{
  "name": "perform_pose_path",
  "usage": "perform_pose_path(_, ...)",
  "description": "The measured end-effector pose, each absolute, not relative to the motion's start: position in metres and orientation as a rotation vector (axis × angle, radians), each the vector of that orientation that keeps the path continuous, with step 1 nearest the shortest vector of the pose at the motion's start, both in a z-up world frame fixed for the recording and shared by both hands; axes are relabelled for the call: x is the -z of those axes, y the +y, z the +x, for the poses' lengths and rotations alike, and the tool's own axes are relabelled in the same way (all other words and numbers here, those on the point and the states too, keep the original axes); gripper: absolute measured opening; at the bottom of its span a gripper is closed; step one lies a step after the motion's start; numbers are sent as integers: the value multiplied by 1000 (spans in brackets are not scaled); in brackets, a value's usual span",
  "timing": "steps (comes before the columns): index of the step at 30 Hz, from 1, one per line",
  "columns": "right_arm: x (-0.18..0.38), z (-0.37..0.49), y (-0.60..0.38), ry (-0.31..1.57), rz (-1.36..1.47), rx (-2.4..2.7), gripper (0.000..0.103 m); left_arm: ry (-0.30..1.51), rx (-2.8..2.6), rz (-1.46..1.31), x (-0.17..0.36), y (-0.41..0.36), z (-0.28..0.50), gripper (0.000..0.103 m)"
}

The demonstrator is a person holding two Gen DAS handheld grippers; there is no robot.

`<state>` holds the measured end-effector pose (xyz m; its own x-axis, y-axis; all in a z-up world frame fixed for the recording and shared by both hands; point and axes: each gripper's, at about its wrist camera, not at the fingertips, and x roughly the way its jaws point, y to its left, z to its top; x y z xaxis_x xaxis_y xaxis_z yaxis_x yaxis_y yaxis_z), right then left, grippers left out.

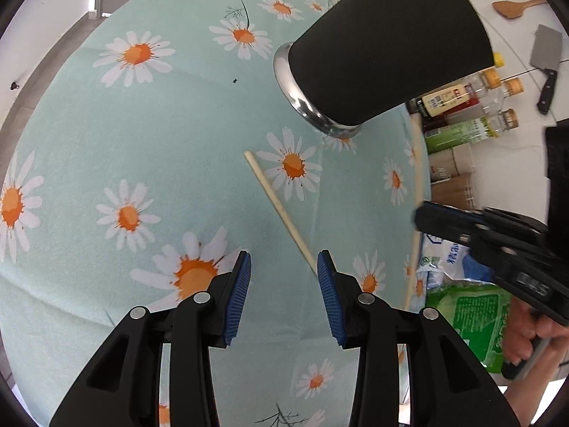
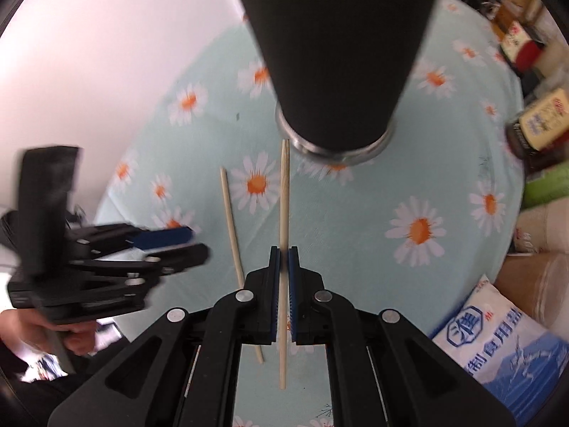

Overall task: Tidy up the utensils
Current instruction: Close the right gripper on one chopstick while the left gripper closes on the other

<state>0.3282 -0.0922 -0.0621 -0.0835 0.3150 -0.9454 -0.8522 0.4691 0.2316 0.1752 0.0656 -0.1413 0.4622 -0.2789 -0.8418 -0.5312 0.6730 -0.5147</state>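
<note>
My right gripper [image 2: 283, 252] is clamped on 1 chopstick [image 2: 284, 192]; my left gripper [image 1: 283, 267] stands apart, empty. The thin stick could pivot and miss the black holder [image 2: 338, 53].

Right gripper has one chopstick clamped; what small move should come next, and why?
Probably carry it up toward the black holder's top. The right gripper is shut on a chopstick whose tip sits near the holder's base, below its opening. The second chopstick lies on the cloth before the open left gripper.
</note>
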Motion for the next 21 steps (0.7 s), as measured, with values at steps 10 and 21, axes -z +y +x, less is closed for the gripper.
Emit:
perform_pose_path(10, 39, 327, -134, 1273, -288, -1077, 5, 1254, -372, -851, 138, 60, 212, 37)
perform_pose_path(21, 48, 299, -153, 1229, -204, -1147, 5, 1391, -547, -647, 140, 30, 248, 30)
